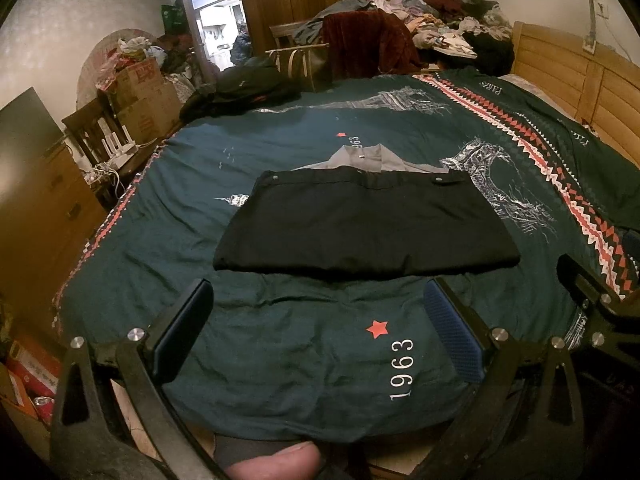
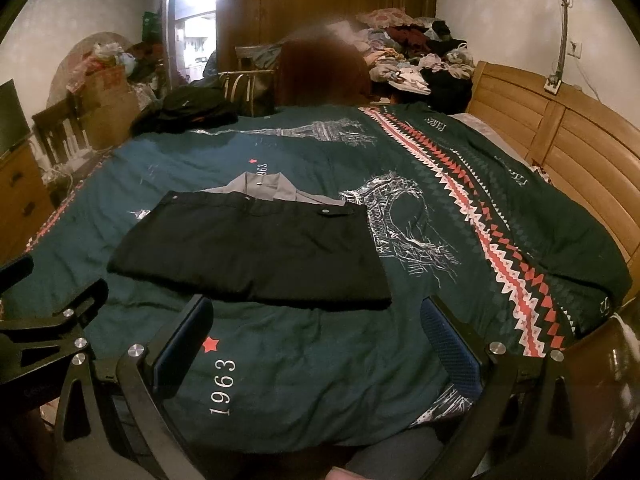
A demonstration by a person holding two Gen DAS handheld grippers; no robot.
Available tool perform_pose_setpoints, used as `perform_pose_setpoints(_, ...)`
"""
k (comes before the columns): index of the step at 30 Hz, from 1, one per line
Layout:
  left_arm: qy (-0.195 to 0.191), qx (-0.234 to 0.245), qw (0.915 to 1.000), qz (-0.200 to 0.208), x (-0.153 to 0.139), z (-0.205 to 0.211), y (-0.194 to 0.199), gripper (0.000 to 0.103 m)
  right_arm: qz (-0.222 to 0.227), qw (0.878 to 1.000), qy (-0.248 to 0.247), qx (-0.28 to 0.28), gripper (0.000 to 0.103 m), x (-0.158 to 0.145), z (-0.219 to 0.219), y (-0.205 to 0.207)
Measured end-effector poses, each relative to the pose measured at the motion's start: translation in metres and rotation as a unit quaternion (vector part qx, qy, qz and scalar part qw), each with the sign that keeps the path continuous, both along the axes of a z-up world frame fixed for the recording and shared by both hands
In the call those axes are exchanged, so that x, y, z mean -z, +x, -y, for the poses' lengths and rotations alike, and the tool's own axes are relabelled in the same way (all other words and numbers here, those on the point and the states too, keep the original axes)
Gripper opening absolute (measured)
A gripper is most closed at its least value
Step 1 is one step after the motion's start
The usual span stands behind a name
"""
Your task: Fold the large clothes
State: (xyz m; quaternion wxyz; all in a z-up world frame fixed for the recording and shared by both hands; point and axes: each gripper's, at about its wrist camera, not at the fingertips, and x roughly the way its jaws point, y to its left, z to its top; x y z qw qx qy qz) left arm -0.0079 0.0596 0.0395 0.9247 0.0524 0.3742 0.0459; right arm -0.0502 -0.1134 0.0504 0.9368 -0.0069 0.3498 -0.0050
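Note:
A black garment [image 1: 364, 224] lies folded into a flat rectangle on the dark green bedspread [image 1: 280, 344], with a grey collared garment [image 1: 364, 158] showing beyond its far edge. My left gripper [image 1: 320, 308] is open and empty, just short of the garment's near edge. In the right wrist view the black garment [image 2: 252, 252] lies ahead and left, with the grey garment [image 2: 260, 190] behind it. My right gripper [image 2: 316, 328] is open and empty near the fold's near right corner. The right gripper's frame shows at the left wrist view's right edge [image 1: 592, 292].
The bedspread [image 2: 400, 360] has tower prints and a red zigzag band [image 2: 508, 256]. A wooden headboard [image 1: 580, 80] runs along the right. Piled clothes [image 1: 440, 28], a dark jacket [image 1: 240, 90], a chair [image 1: 100, 136] and boxes [image 1: 144, 96] crowd the far side and left.

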Motion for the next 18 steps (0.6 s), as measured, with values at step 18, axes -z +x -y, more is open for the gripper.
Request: perform_pose_setpoints(18, 0.0, 0.005, 1.0, -0.009, 0.0039, -0.0008, 0.0057, 0.103, -0.007, 1.0, 0.0, -0.004, 0.103, 0.003, -0.0053, 0.0021)
